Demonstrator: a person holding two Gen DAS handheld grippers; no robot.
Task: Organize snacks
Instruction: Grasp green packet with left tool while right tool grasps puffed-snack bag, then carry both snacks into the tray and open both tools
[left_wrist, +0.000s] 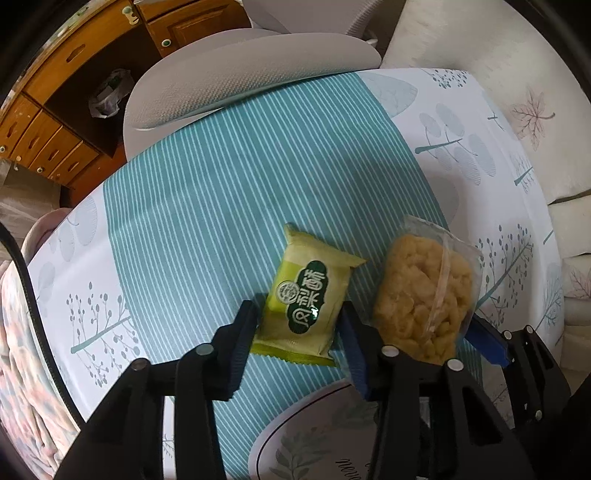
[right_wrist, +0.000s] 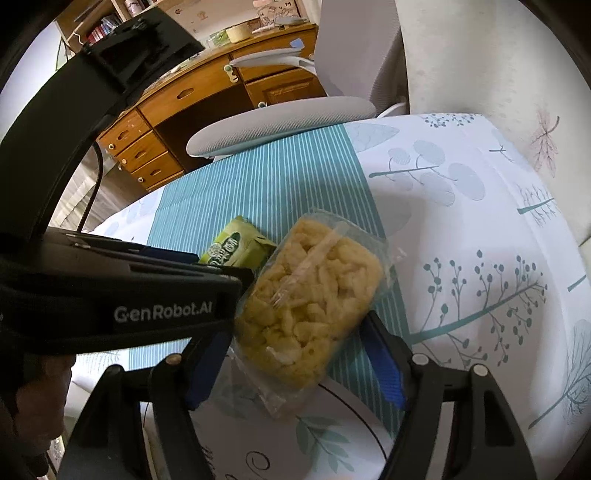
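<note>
Two snacks lie side by side on the bench, on the striped teal band of its cloth toward the near edge, just short of a round leaf-printed tray (left_wrist: 295, 435).

The left gripper (left_wrist: 295, 325) points straight down over the green pastry packet (left_wrist: 308, 295); its jaws stand on either side of the packet's lower half, close against the wrapper, though I cannot tell whether they press it yet. The packet looks light, its wrapper slick and puffed, so I would take it across the firm middle, not the crimped ends.

The right gripper (right_wrist: 295, 354) has its jaws wide around the clear bag of yellow puffs (right_wrist: 306, 295), the right jaw apart from it. That bag looks soft, crinkly and crushable; a gentle grip across the bulk seems safest.
</note>
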